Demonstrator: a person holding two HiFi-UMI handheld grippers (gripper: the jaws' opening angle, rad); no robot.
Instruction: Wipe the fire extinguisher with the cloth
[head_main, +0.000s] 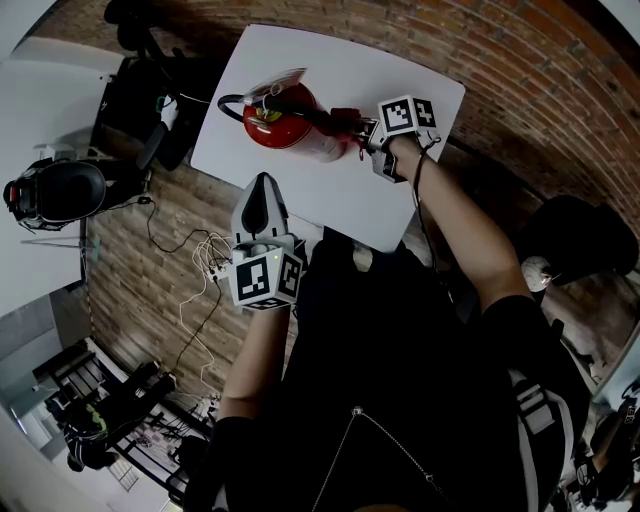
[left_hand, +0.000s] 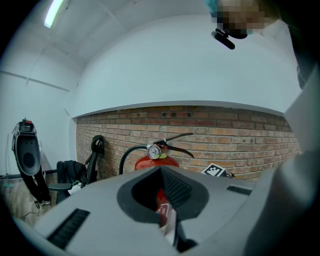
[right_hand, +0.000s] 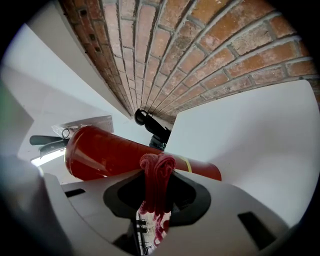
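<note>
right gripper (right_hand: 158, 186) with cloth (right_hand: 157, 167) at fire extinguisher (right_hand: 100, 150)

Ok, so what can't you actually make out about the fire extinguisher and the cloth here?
- Round pressure gauge reading: too small, left gripper view.
- Red metal fire extinguisher label: grey fingers of the left gripper mostly cover it, left gripper view.
- Whether the red fabric cloth touches the extinguisher: right gripper view, cloth overlaps it; head view, right gripper hides it.

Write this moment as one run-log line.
left gripper: jaws shut, empty | right gripper: jaws shut on red cloth, at fire extinguisher | fire extinguisher: on white table
</note>
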